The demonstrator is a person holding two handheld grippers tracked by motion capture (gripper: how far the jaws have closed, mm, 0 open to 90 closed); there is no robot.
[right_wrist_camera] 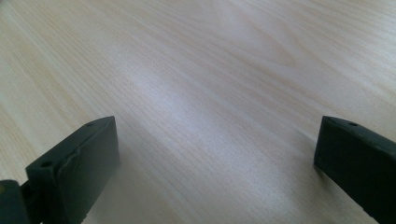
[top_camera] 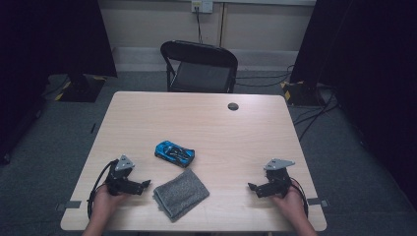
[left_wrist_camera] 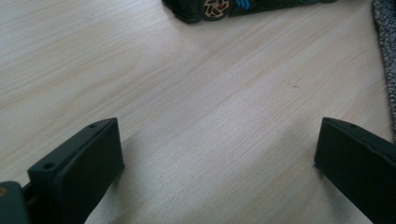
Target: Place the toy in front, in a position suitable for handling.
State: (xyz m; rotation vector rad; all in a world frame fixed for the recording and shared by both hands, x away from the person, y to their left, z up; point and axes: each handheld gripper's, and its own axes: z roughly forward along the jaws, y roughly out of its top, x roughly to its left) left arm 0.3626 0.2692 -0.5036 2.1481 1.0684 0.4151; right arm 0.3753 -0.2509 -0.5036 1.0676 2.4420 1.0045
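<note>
2 grippers, left gripper [top_camera: 146, 184] and right gripper [top_camera: 251, 187], rest with jaws spread, holding nothing. Nothing is started; next, the left likely reaches right for the grey cloth [top_camera: 180, 193] near the toy car [top_camera: 174, 153].

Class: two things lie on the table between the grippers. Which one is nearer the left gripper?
The grey cloth, folded, lying just beside the left gripper; the blue toy car sits farther up the table.

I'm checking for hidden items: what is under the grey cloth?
The cloth lies folded on the table, just in front of the toy car. Bare wood shows around it. Whatever lies beneath is covered; I cannot tell.
</note>
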